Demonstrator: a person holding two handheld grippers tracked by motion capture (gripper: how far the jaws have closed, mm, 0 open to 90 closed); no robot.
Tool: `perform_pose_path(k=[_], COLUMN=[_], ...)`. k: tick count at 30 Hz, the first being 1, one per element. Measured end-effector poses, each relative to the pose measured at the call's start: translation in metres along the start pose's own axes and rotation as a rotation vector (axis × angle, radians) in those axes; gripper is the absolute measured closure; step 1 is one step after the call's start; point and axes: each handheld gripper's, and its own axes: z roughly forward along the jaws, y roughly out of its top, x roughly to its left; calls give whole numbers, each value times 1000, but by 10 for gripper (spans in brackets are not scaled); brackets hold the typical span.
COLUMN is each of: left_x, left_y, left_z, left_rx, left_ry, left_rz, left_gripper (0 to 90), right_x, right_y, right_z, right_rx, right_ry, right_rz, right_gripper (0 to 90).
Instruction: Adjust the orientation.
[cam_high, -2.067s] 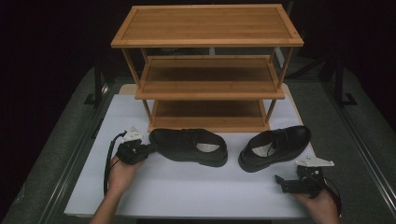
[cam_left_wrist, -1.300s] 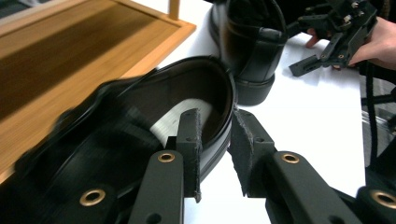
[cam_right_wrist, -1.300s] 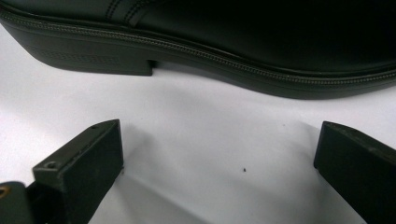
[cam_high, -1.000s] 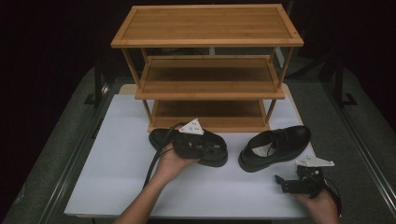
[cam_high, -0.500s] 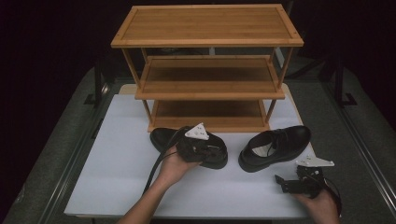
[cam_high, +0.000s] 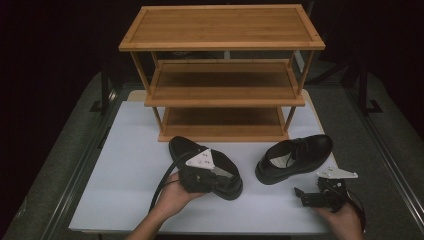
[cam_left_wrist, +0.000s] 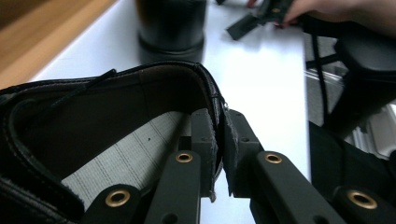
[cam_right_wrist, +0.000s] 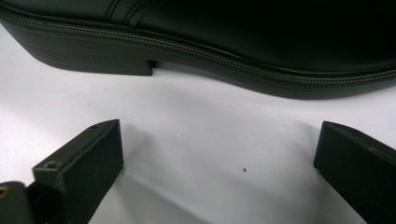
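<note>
One black shoe (cam_high: 205, 162) lying diagonally, heel near left tool (cam_high: 220, 179), toe toward rack (cam_high: 222, 90)

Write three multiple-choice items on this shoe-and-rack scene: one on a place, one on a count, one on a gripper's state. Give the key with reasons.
1. Where do the two black shoes stand?
A. on the top shelf
B. on the white table in front of the rack
C. on the floor

2. How many shelves has the wooden rack?
A. two
B. three
C. four

3. How does the left hand-held gripper stand?
A. shut on the left shoe's heel wall
B. wide open above the shoe
C. lying on a shelf

Key:
1 B: the left shoe and right shoe rest on the white table before the rack.
2 B: three boards show, one above another.
3 A: the left hand-held gripper pinches the heel wall, one pad inside and one outside.
</note>
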Motion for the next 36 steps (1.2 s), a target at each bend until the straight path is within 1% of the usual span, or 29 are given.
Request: perform_pose_path(k=[1, 3, 6, 8, 10, 13, 18, 21, 27, 31, 32, 36], left_x=[-3, -10, -21, -26, -30, -31, -33, -37, -42, -43, -42, -41], left_y=[-1, -2, -5, -7, -9, -12, -13, -18, -27, -28, -28, -29], left_z=[0, 0, -2, -3, -5, -7, -11, -17, -28, -28, -27, -30], left_rx=[0, 2, 4, 6, 9, 1, 21, 21, 11, -2, -3, -13], left_ry=[-11, -23, -40, -53, -56, -67, -76, -83, -86, -87, -91, -100], left_rz=[0, 10, 13, 13, 15, 6, 15, 18, 13, 9, 7, -3], left_gripper=[836, 836, 836, 836, 835, 827, 827, 820, 805, 780, 756, 738], right_x=[0, 0, 0, 0, 0, 0, 0, 0, 0, 0, 0, 0], right_y=[0, 0, 0, 0, 0, 0, 0, 0, 0, 0, 0, 0], right_z=[0, 0, 0, 0, 0, 0, 0, 0, 0, 0, 0, 0], right_rx=[0, 0, 2, 2, 2, 2, 2, 1, 1, 0, 1, 0], right_ry=[0, 0, 0, 0, 0, 0, 0, 0, -1, -1, -1, -1], right_rz=[0, 0, 1, 1, 1, 1, 1, 1, 0, -2, 0, -1], right_gripper=[10, 10, 10, 10, 10, 10, 10, 10, 10, 10, 10, 10])
